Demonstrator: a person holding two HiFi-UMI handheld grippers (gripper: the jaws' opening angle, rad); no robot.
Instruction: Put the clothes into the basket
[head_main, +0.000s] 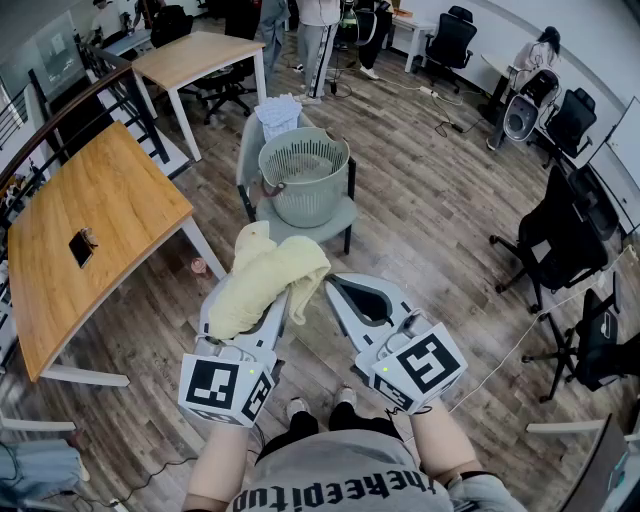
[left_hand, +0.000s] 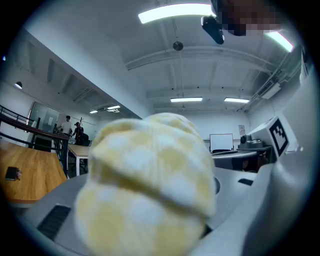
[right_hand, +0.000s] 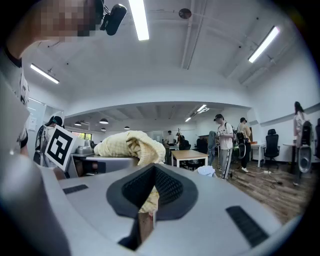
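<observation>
At the left, the left gripper (head_main: 268, 318) is clenched on a pale yellow checked cloth (head_main: 265, 275) that bunches over its jaws. Ahead and well apart from it, a grey-green slatted basket (head_main: 305, 205) sits on a chair (head_main: 338, 215). At the right, the right gripper (head_main: 332, 285) has its jaws pressed together, holding nothing

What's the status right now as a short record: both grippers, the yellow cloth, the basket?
left gripper: shut on pale yellow checked cloth, which is bunched over its jaws
right gripper: shut, holding nothing
basket: grey-green round slatted plastic basket, upright on grey chair, ahead of both grippers
cloth in basket: not yet
</observation>
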